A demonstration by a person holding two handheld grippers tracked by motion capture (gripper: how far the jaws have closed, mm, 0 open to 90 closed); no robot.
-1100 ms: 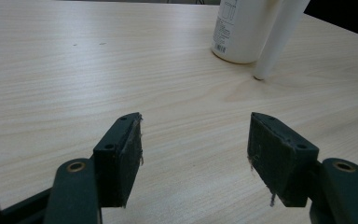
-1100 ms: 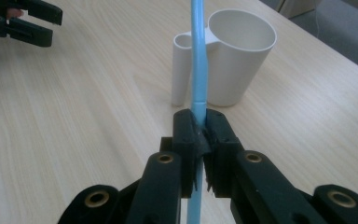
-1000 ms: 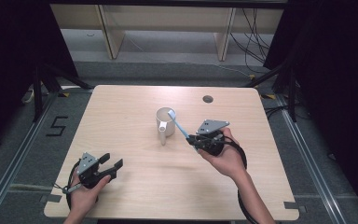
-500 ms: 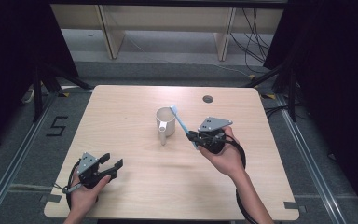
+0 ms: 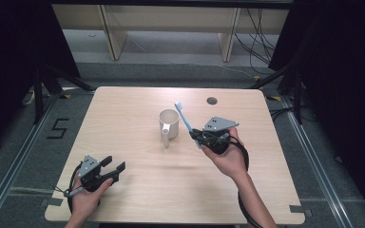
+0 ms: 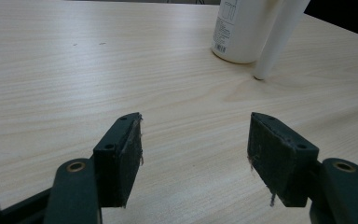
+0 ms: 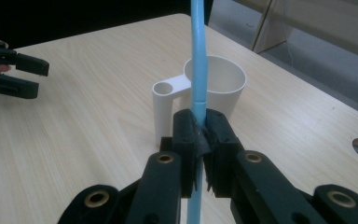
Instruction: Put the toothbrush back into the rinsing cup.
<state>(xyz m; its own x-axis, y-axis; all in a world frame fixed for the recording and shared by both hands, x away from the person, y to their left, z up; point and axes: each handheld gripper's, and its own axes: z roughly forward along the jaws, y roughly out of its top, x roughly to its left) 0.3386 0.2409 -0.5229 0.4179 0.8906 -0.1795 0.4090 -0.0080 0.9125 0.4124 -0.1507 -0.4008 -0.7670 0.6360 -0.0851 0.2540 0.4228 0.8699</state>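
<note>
High view: a pale wooden bench [image 5: 138,190] seen from above, dark floor around it. Just above the frame's centre stands a white cup [image 5: 169,122] with a long handle pointing toward the bottom of the frame. Right of centre, a hand holds the right gripper [image 5: 196,136], closed on a light blue toothbrush [image 5: 184,119]. The brush slants up and to the left, its bristled head just beside the cup's right rim and above it, not inside. At lower left, another hand holds the left gripper [image 5: 115,168] low over the bench, jaws apart and empty, well away from the cup. A small round hole [image 5: 212,100] sits in the bench near its top edge.

Left gripper view: two black jaws rise from the bottom of the frame, spread wide with bare wood between them — nothing held. The cup's base [image 6: 242,32] and handle are in the upper right.

Right gripper view: the jaws are pressed together on the toothbrush handle [image 7: 198,70], which runs straight up the middle of the frame. The cup [image 7: 214,86] stands right behind it, mouth open. The left gripper [image 7: 32,77] is far off at upper left.

The step in hand seems to be carrying the toothbrush to the cup. Next, the head likely needs to come over the mouth, tip downward, and be lowered in before the jaws open — a knock on the rim could topple the cup.
</note>
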